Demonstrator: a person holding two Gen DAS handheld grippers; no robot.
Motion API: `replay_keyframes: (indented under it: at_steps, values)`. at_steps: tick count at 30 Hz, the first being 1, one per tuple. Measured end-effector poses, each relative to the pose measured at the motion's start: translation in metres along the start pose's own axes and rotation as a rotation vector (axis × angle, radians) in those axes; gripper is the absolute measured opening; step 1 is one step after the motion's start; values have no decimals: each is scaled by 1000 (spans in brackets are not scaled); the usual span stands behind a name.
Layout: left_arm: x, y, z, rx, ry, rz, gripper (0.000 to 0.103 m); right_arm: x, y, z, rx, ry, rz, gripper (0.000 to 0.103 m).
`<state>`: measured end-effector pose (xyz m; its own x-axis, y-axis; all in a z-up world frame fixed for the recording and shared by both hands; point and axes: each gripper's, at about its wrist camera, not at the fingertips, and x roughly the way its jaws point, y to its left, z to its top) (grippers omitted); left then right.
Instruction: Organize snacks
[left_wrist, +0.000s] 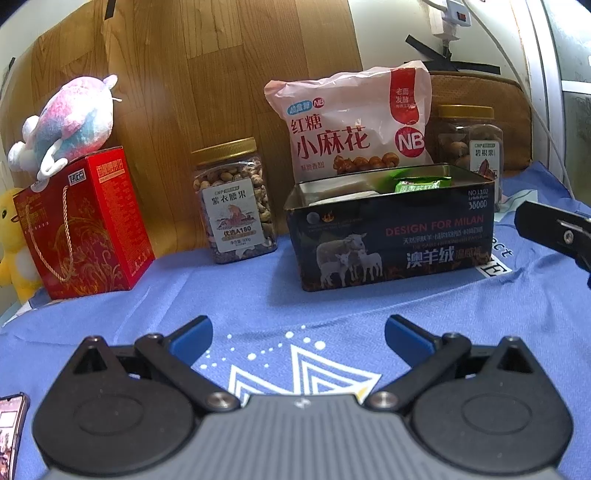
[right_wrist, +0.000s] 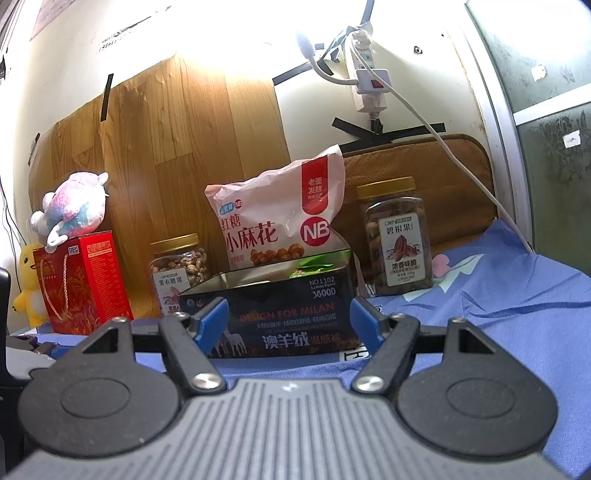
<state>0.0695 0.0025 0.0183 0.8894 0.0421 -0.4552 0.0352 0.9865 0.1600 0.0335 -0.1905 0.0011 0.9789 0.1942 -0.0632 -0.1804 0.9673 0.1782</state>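
A dark open tin box (left_wrist: 391, 236) with sheep print stands on the blue cloth; it also shows in the right wrist view (right_wrist: 280, 314). Green snack packets (left_wrist: 421, 182) lie inside it. A pink snack bag (left_wrist: 354, 122) leans behind the tin. A cashew jar (left_wrist: 234, 201) stands left of the tin, a pecan jar (right_wrist: 397, 236) to its right. My left gripper (left_wrist: 297, 338) is open and empty over the cloth, short of the tin. My right gripper (right_wrist: 288, 321) is open and empty, just in front of the tin. The right gripper's body (left_wrist: 554, 230) shows at the left wrist view's right edge.
A red gift box (left_wrist: 81, 225) with a plush toy (left_wrist: 66, 122) on top stands at the left, a yellow plush (left_wrist: 13, 240) beside it. A phone (left_wrist: 11, 424) lies at the near left. A power strip and cable (right_wrist: 369, 85) hang on the wall.
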Motion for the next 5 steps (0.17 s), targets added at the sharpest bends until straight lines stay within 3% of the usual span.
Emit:
replay_keyframes:
  at_steps: [5]
  values:
    - [-10,-3,0,17,-74,8,103,0,0,0,1,0,-1,75]
